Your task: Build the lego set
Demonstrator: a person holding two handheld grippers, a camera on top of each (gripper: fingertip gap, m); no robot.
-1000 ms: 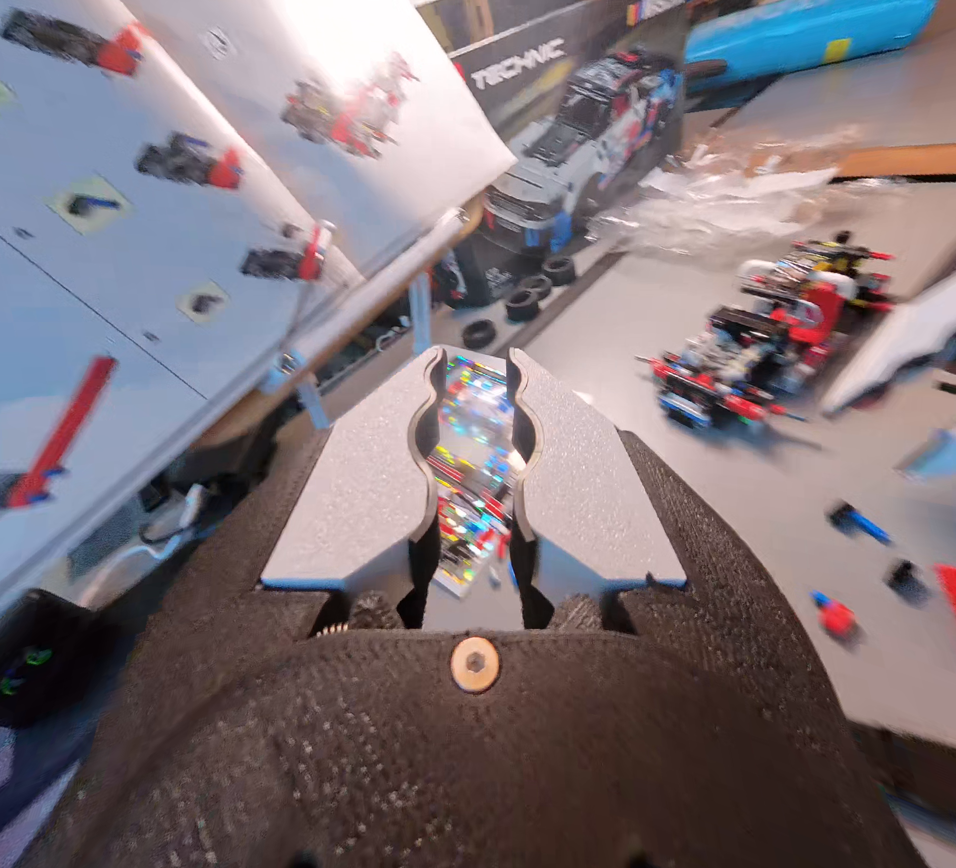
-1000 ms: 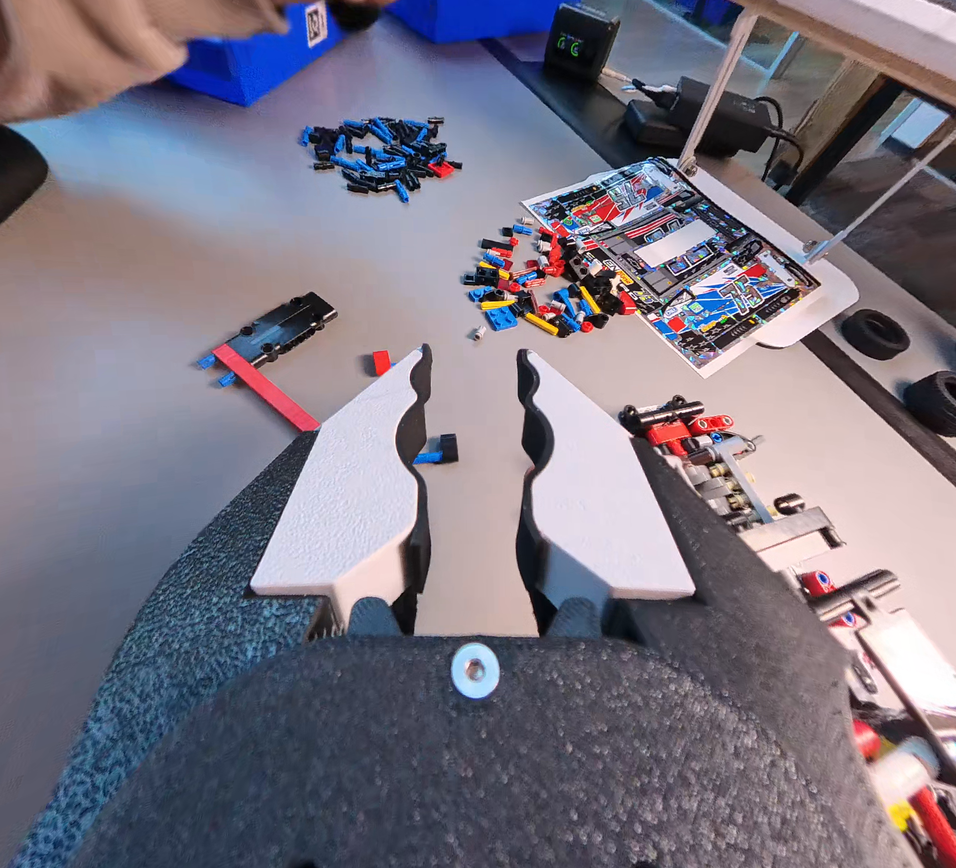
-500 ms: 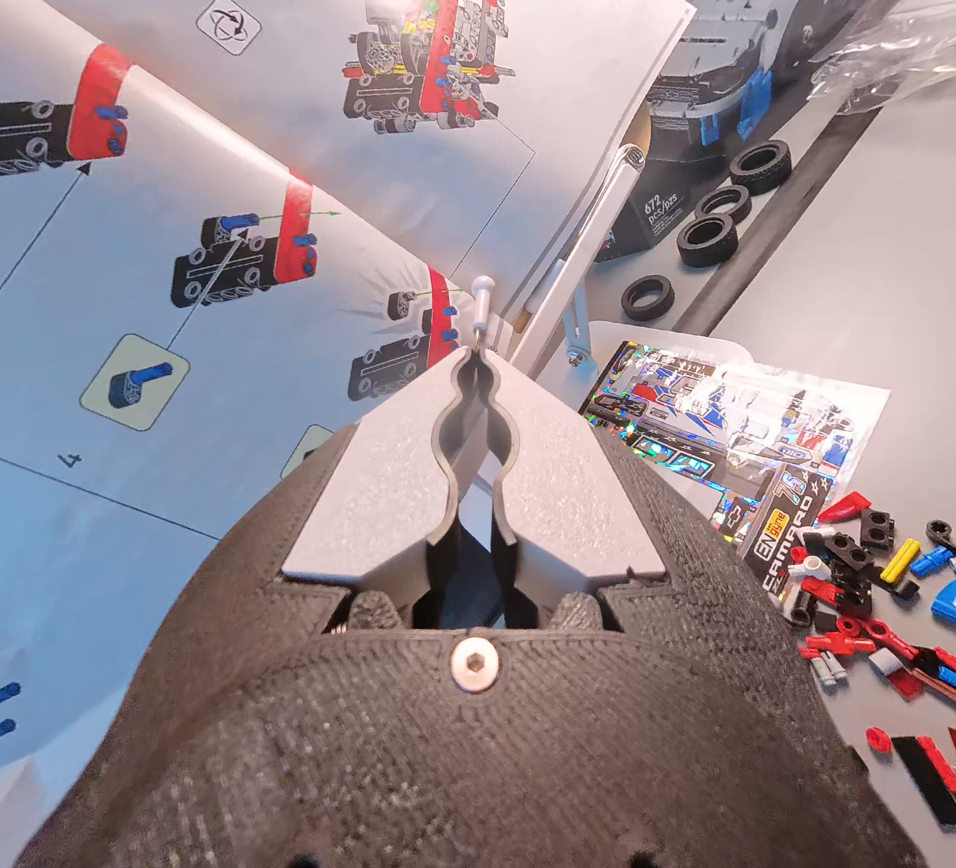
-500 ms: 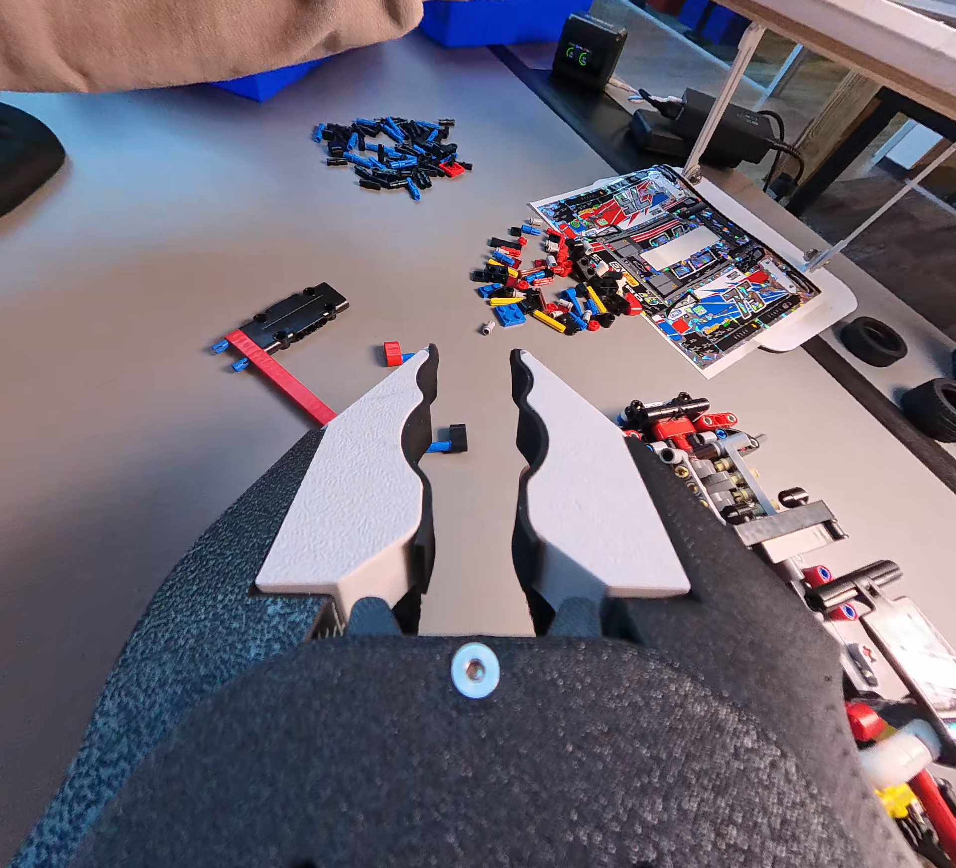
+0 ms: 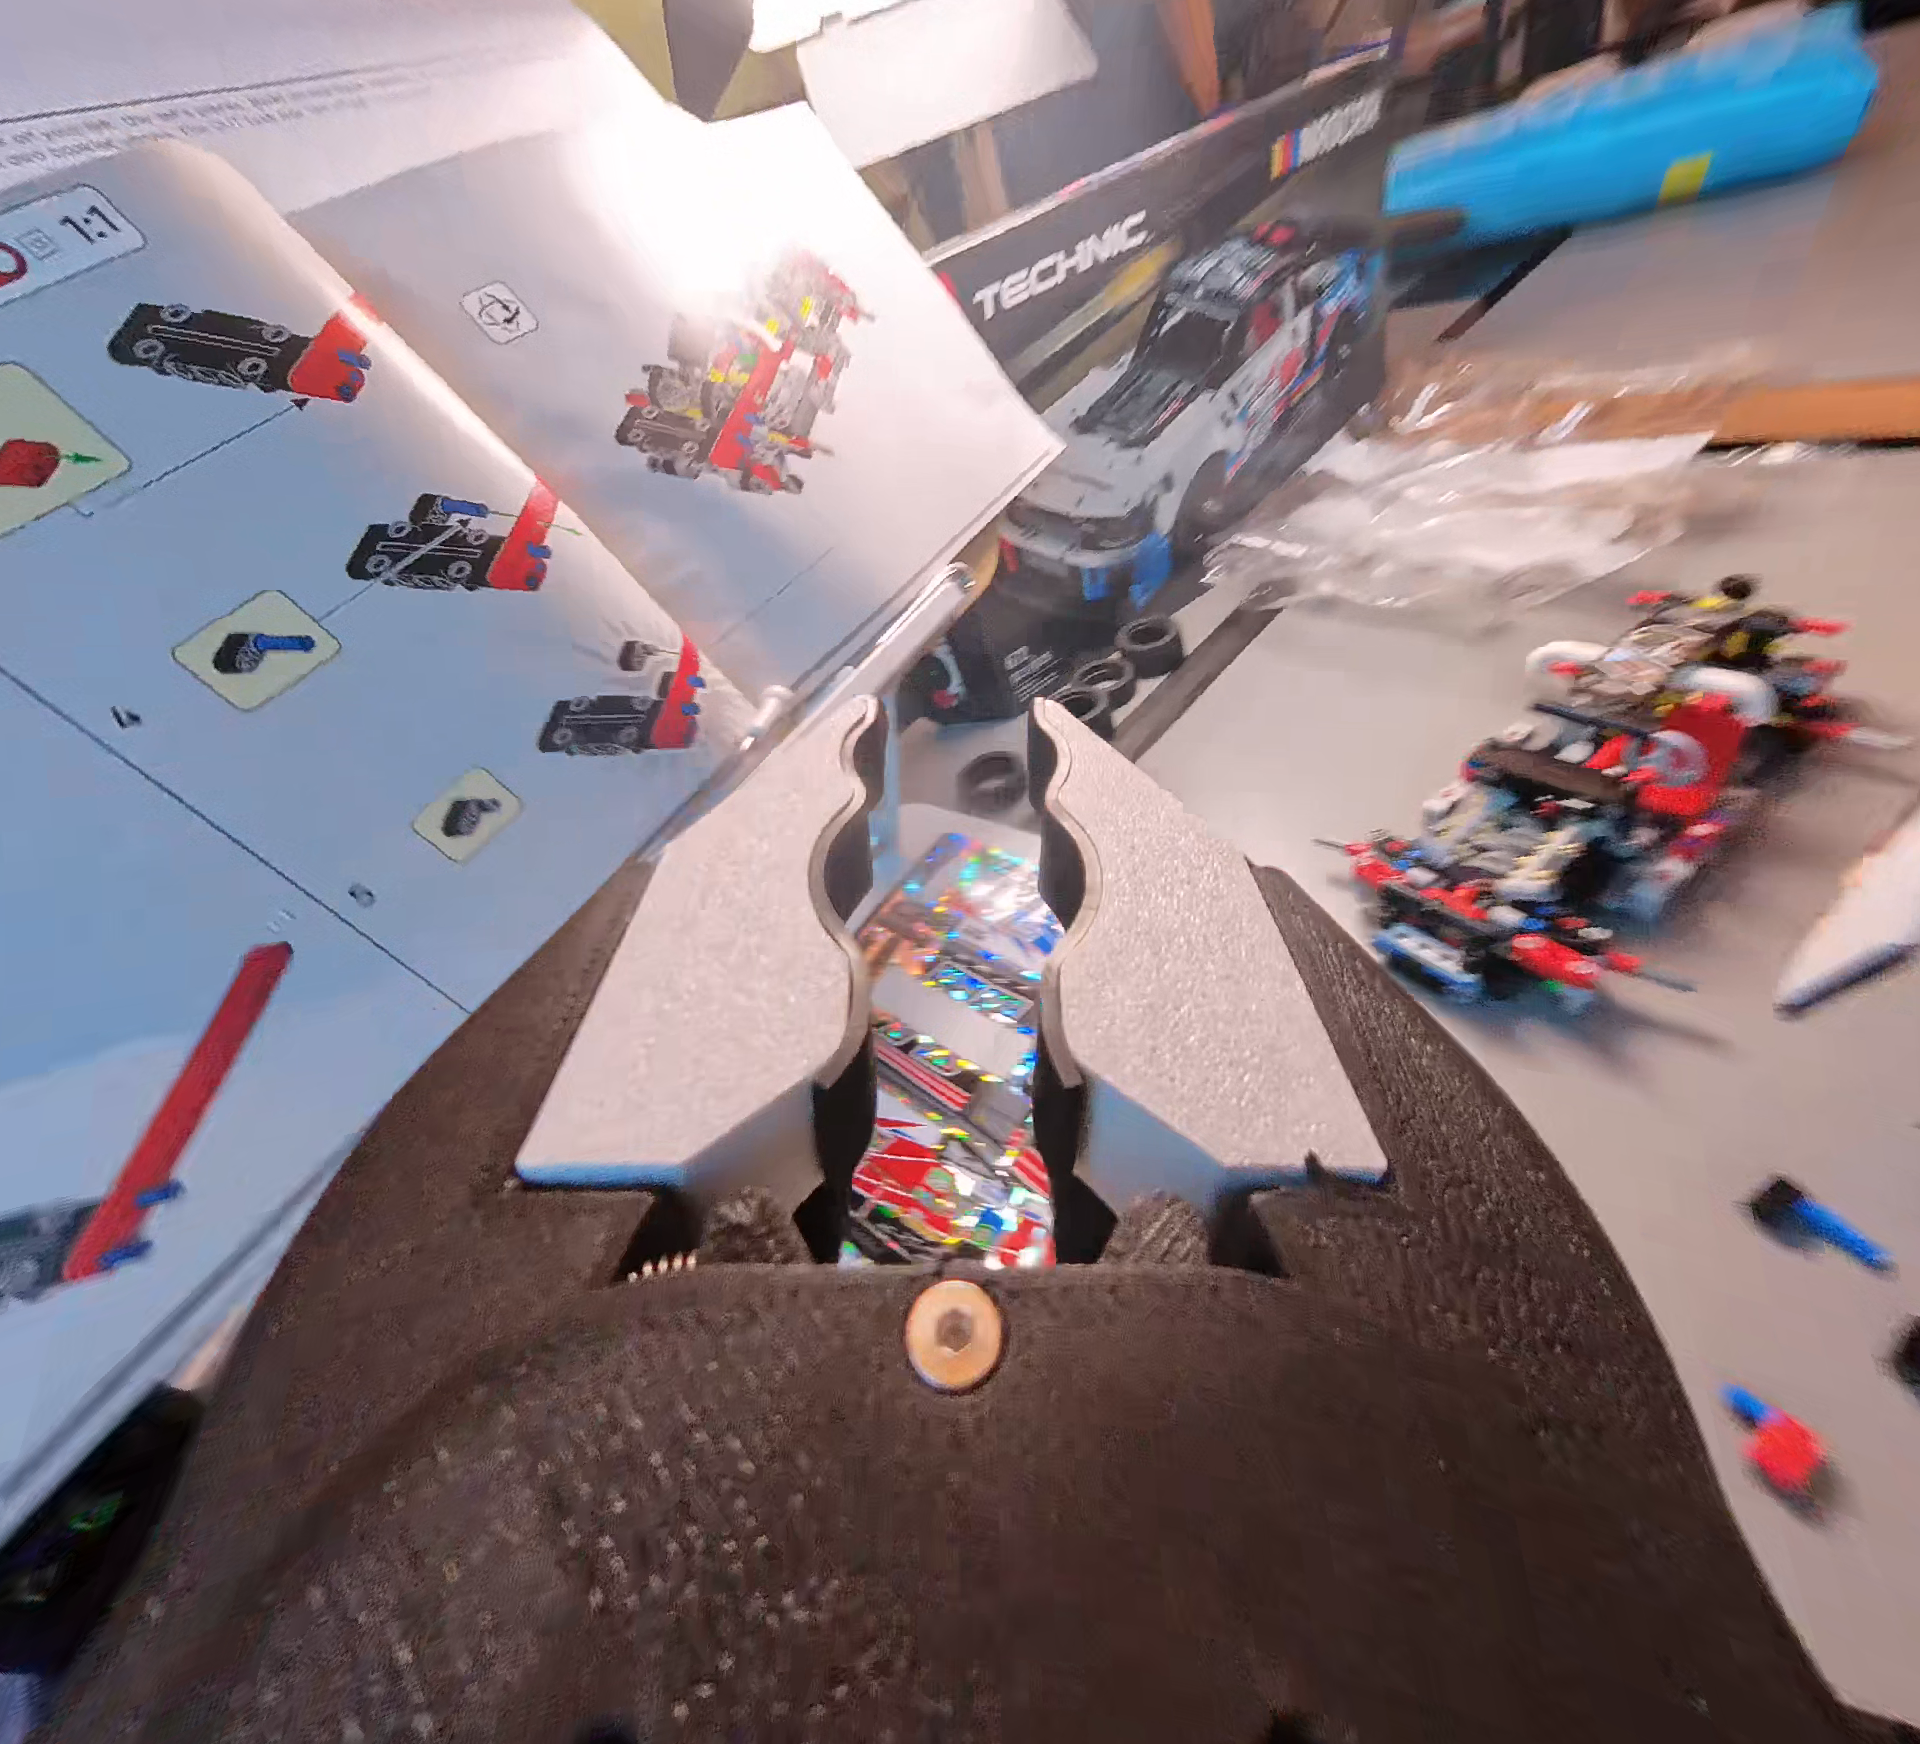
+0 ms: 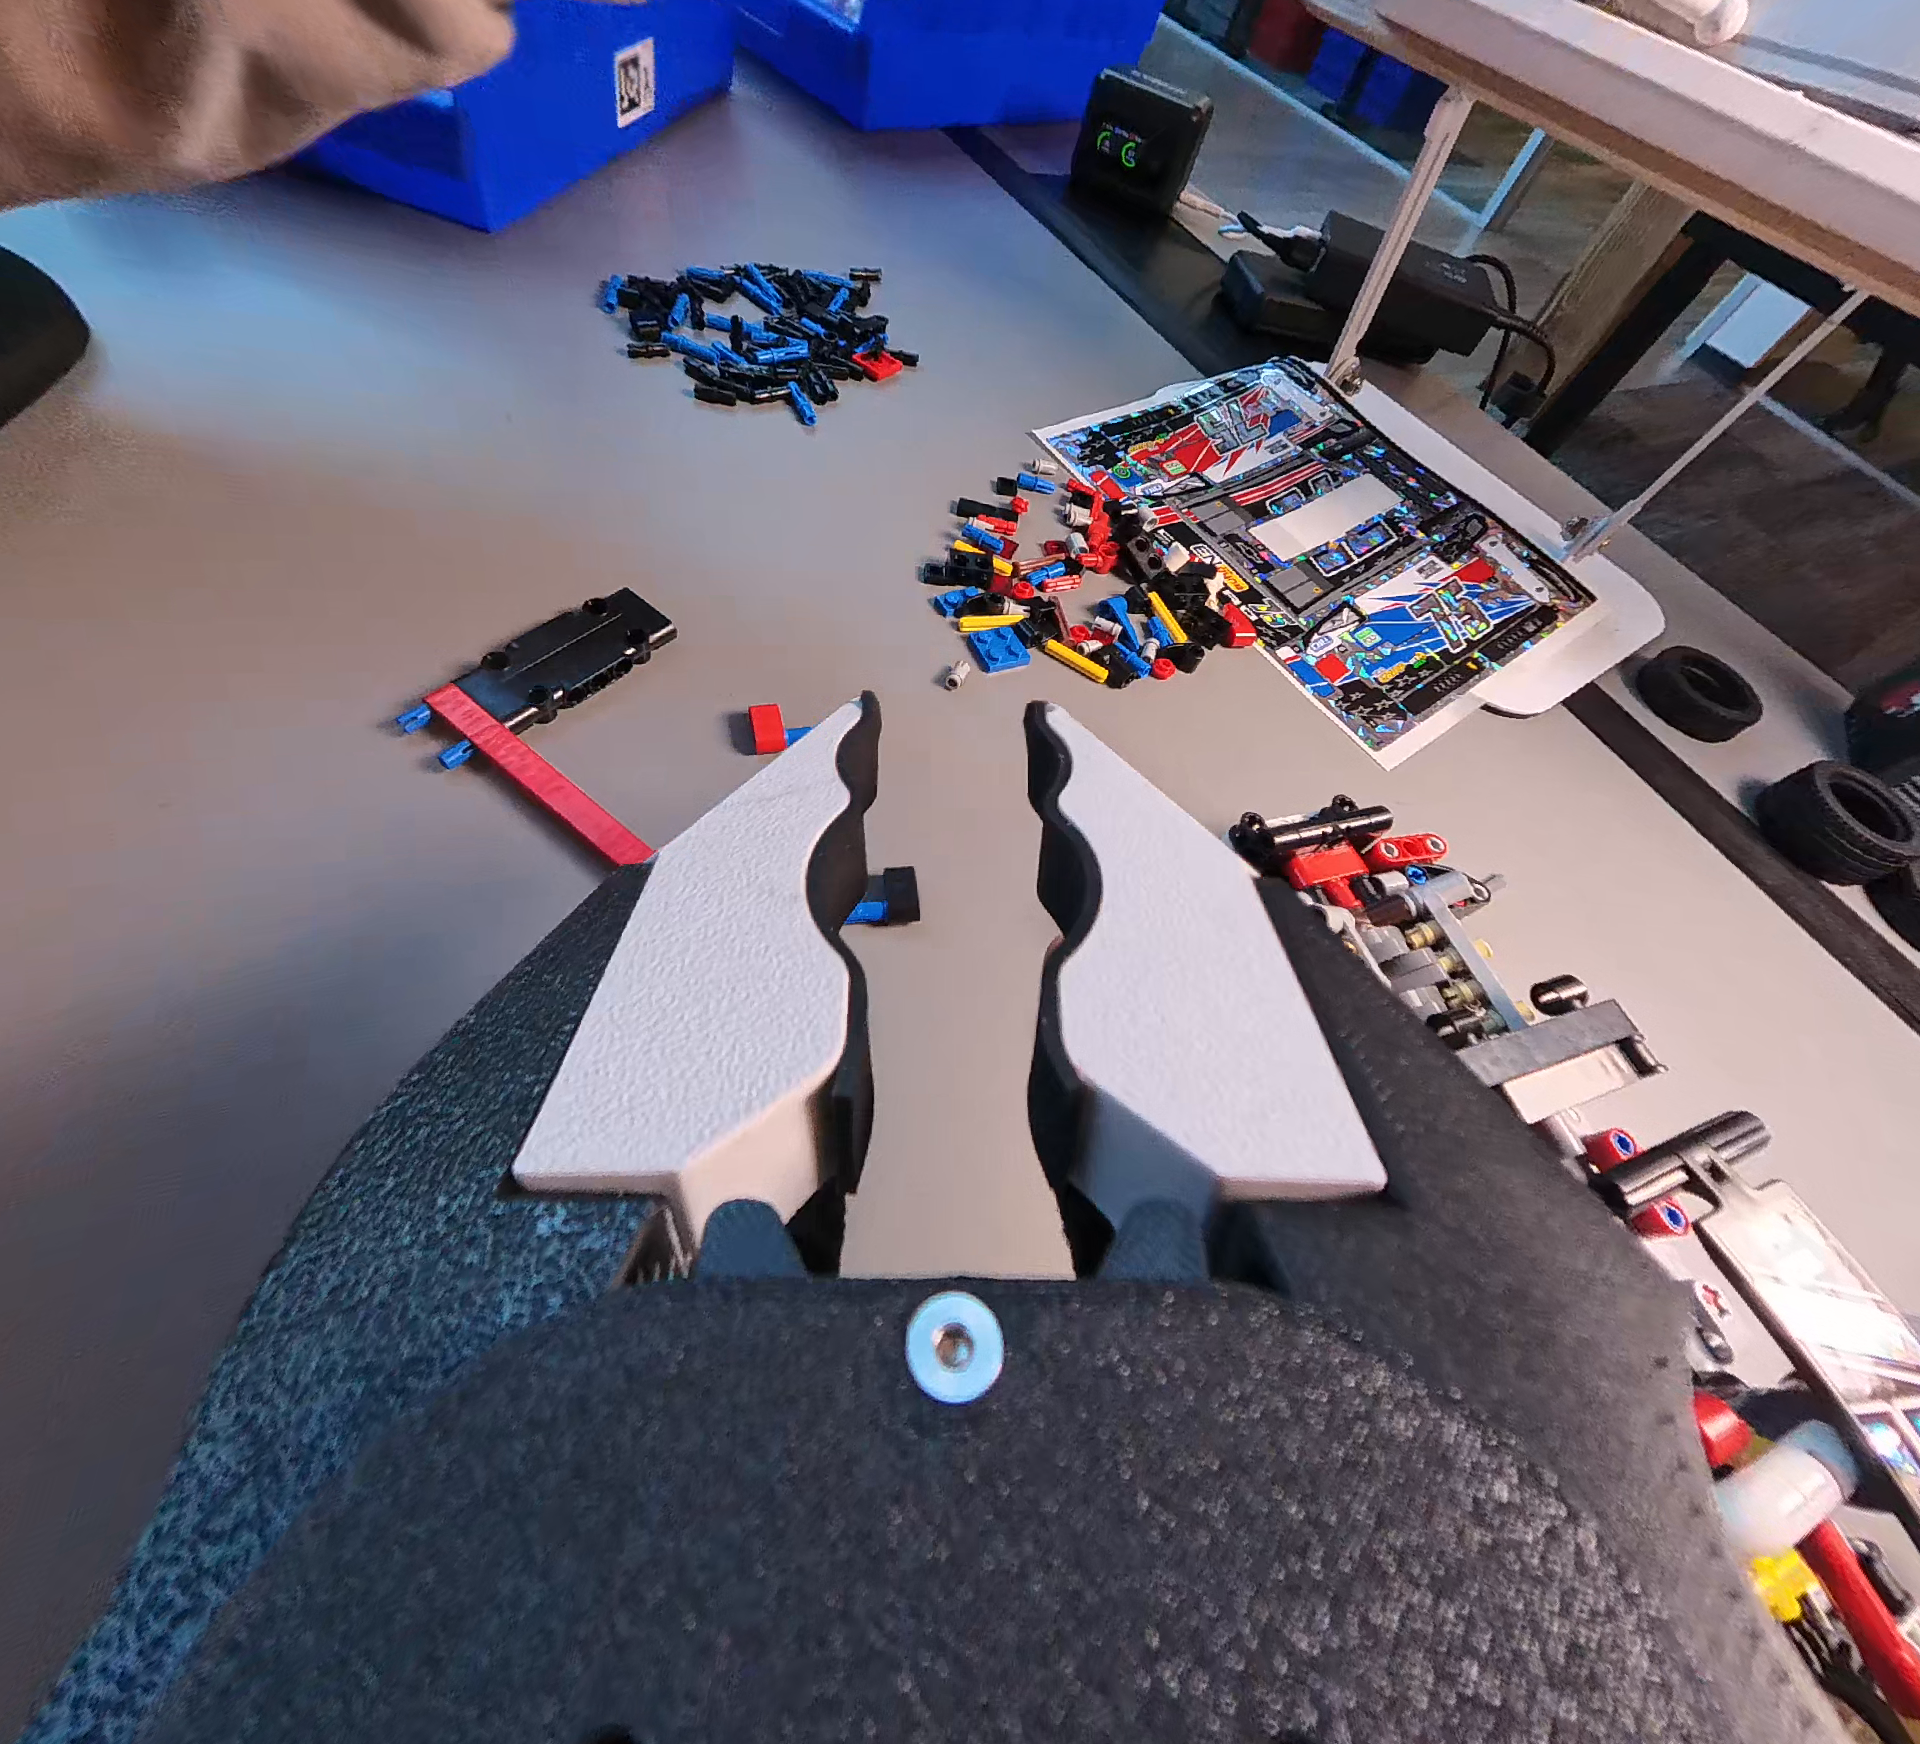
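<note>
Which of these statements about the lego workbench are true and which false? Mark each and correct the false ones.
1. The right gripper is open and holds nothing. True.
2. The sticker sheet lies inside a blue bin. False: it lies on the table, beside the mixed pile of pieces.
3. The left gripper is shut on a tyre. False: it is open and empty.
4. The instruction booklet is open. True.

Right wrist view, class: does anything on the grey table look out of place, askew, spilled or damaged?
Nothing looks damaged or spilled. The shiny sticker sheet lies skewed, partly on the white stand base, with the mixed coloured brick pile spreading onto its edge. The black panel with red beam lies loose and apart.
</note>
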